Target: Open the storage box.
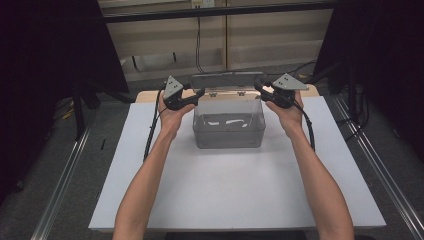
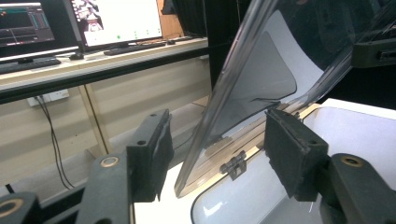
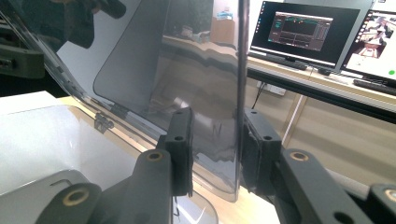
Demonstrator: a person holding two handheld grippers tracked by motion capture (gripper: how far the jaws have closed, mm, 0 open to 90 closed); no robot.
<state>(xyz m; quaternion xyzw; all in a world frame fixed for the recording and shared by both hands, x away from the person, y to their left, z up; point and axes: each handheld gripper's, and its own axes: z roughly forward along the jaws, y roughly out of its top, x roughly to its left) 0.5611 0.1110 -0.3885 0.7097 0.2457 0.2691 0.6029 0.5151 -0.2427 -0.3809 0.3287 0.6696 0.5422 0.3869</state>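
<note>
Both grippers sat at the raised lid (image 1: 227, 80) of the clear box (image 1: 228, 125) at upper centre of the white table (image 1: 200, 200): the left gripper (image 2: 217, 154) gaped wide around the lid's edge without touching, while the right gripper (image 3: 215, 151) stood narrower astride its other edge, contact unclear.

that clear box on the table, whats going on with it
A person is working on a clear plastic box on a white table, with a gripper in each hand. The hinged lid stands raised at the back of the box. The left gripper and the right gripper are each at one side edge of the lid. In both gripper views the lid's edge sits between the fingers with gaps showing, so neither is clamped on it.
</note>
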